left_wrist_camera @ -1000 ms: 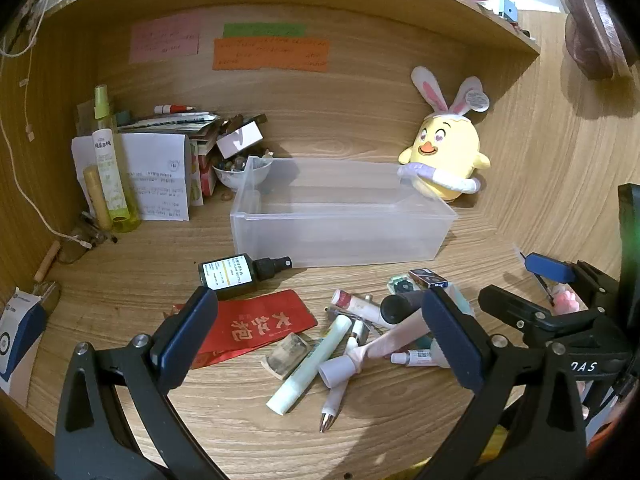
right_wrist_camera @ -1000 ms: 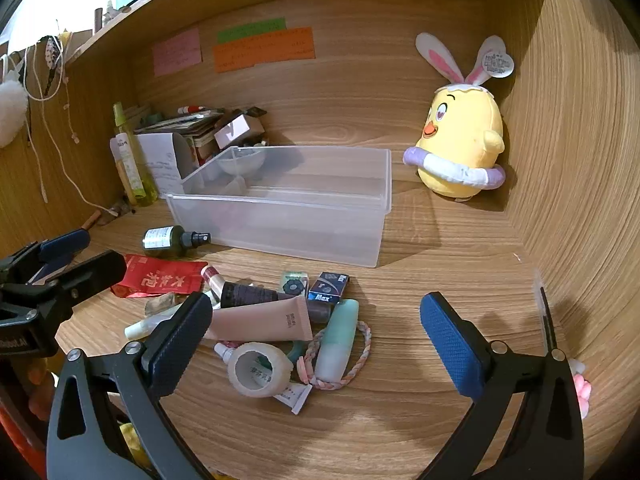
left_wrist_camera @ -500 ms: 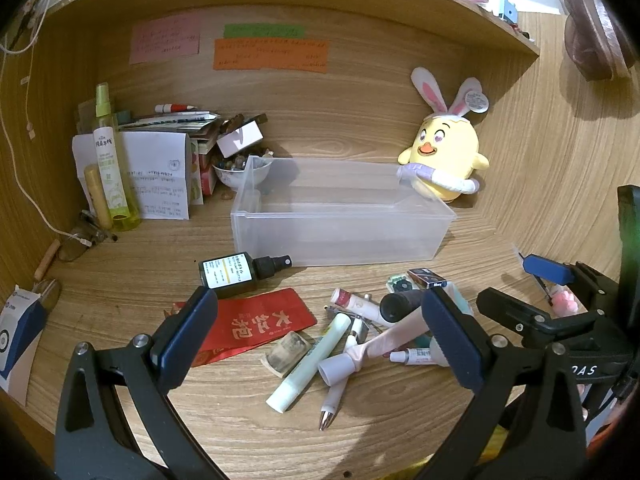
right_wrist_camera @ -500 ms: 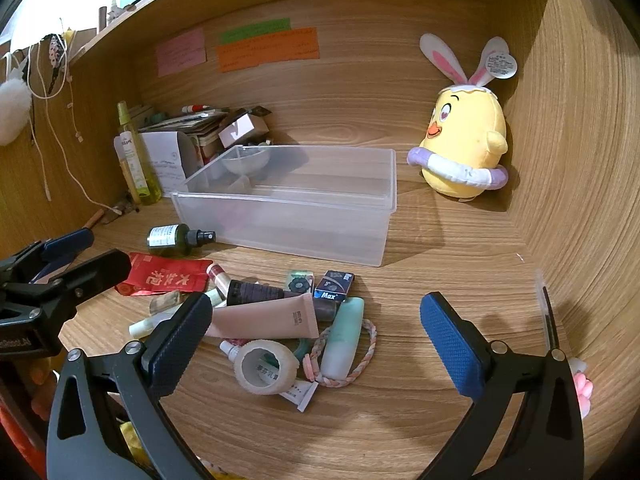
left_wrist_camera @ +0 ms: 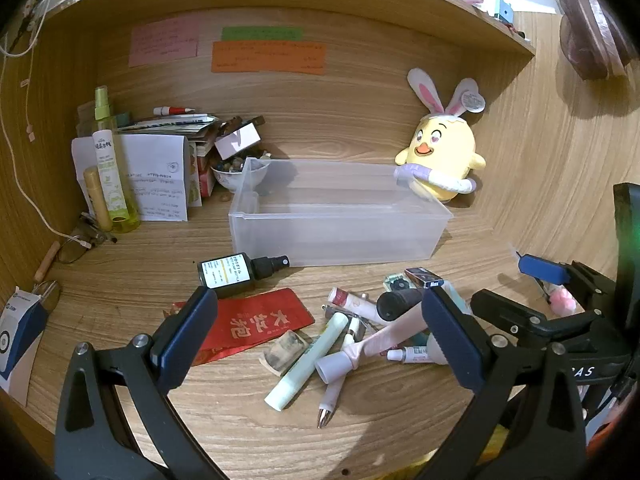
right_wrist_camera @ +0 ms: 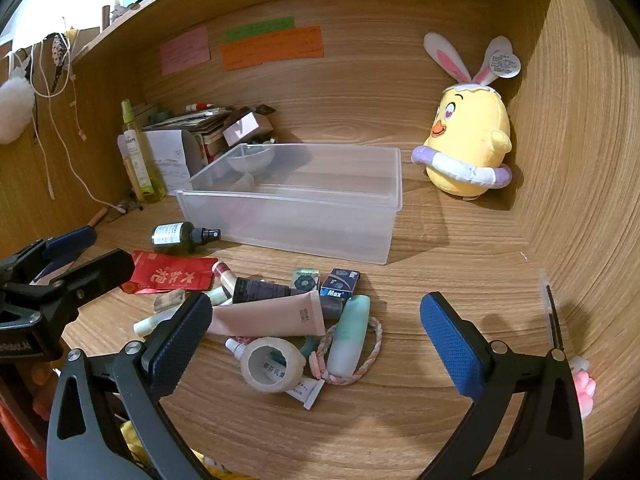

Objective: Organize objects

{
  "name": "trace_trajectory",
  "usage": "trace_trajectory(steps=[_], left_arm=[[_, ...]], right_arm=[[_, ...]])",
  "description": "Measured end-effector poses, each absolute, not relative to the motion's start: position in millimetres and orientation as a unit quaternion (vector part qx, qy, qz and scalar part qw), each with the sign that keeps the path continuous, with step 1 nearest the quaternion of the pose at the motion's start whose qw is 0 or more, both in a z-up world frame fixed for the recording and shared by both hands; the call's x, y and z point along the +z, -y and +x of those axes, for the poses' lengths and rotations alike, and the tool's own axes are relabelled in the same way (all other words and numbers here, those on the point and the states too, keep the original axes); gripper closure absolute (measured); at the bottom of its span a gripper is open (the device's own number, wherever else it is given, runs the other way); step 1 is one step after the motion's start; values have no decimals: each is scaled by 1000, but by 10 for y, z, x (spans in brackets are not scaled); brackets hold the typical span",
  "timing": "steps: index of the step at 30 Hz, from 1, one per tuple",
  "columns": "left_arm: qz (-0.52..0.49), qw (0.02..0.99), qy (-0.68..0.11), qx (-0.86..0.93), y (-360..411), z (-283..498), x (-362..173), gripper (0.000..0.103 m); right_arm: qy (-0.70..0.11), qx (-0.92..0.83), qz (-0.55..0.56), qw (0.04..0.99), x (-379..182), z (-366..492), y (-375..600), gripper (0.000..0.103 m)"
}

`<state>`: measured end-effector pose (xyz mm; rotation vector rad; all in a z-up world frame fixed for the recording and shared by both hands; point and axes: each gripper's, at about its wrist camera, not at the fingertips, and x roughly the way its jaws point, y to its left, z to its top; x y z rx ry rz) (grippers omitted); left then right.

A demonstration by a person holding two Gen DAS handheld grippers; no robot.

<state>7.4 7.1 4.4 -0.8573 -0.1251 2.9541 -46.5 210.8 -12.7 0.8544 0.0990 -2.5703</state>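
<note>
A clear plastic bin (left_wrist_camera: 340,236) (right_wrist_camera: 304,220) stands empty on the wooden desk. In front of it lies a pile of small items: a dark spray bottle (left_wrist_camera: 236,272) (right_wrist_camera: 180,236), a red envelope (left_wrist_camera: 256,324) (right_wrist_camera: 172,276), a pink tube (right_wrist_camera: 272,316) (left_wrist_camera: 384,340), a mint tube (right_wrist_camera: 350,334), a tape roll (right_wrist_camera: 272,364), a braided hair tie (right_wrist_camera: 372,352), a pale green tube (left_wrist_camera: 308,364) and a pen (left_wrist_camera: 332,396). My left gripper (left_wrist_camera: 320,340) is open above the pile's left side. My right gripper (right_wrist_camera: 316,336) is open above the pile. Both are empty.
A yellow plush chick (left_wrist_camera: 440,164) (right_wrist_camera: 468,144) sits at the back right. At the back left stand a tall green spray bottle (left_wrist_camera: 108,160), papers (left_wrist_camera: 156,176) and a small bowl (left_wrist_camera: 236,172). Glasses (left_wrist_camera: 76,244) lie at the left. Wooden walls close in on both sides.
Both grippers have shifted only slightly; the right view has drifted a little to the left. Nothing on the desk has moved.
</note>
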Motion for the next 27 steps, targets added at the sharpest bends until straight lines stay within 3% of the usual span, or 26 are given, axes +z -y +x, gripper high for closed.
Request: trace_trajectory(steps=[27], left_arm=[[-267, 46, 44, 961, -90, 137, 63, 0]], right_arm=[[-34, -926, 309, 217, -117, -438, -2100, 0]])
